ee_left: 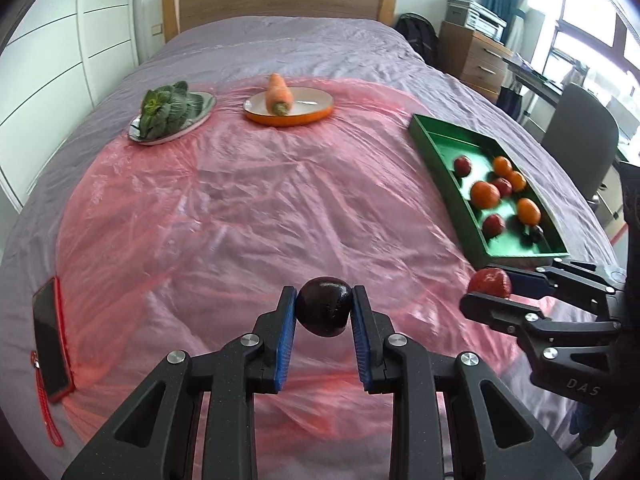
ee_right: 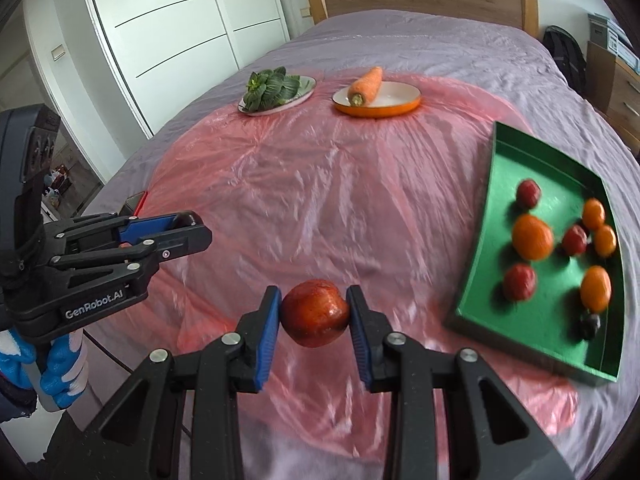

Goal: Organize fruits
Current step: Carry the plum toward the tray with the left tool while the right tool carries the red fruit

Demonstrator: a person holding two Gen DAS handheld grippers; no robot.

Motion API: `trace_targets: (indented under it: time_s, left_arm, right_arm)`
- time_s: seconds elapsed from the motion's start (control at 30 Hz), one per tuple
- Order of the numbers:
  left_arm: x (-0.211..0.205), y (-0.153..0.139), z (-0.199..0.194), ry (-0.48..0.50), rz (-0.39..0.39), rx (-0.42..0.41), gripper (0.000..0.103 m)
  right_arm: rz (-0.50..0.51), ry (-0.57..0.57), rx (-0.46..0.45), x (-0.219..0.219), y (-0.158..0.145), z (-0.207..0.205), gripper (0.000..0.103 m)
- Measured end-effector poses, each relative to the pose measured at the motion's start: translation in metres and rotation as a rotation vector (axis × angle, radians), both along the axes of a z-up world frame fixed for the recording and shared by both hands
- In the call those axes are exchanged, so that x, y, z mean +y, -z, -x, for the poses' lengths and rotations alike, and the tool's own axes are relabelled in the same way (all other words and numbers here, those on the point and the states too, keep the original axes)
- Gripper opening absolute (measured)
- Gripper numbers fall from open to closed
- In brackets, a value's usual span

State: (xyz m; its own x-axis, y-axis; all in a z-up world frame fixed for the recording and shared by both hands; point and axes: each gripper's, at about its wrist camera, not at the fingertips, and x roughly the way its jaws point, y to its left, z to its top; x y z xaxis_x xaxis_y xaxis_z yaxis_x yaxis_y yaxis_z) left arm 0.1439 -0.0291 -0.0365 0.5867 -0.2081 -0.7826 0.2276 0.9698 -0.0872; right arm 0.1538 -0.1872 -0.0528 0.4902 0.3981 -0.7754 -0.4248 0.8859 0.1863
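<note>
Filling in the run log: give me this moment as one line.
left hand-held gripper: shut on dark plum | right hand-held gripper: shut on red apple | green tray: holds fruit

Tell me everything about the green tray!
The green tray is a shallow rectangle with low upright walls and a flat, matte green floor. It rests on the pink plastic sheet spread over the bed, on its right side. Inside lie loose fruits: orange ones, red ones and one small dark one. No hand-held gripper touches it.
</note>
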Motion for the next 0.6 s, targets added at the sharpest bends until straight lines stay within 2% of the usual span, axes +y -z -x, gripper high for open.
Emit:
trace_targets:
  time_s: [0.33,0.6]
  left_arm:
    - [-0.055,-0.003,0.026,0.082,-0.011,0.012,0.023]
    - [-0.101,-0.007,0.03,0.164,-0.02,0.009,0.023]
  right_arm:
    - [0.0,0.055,0.03,-0.043,0.007,0.035,0.056]
    - [-0.002,0.151,0.035,-0.099,0.01,0.051,0.056]
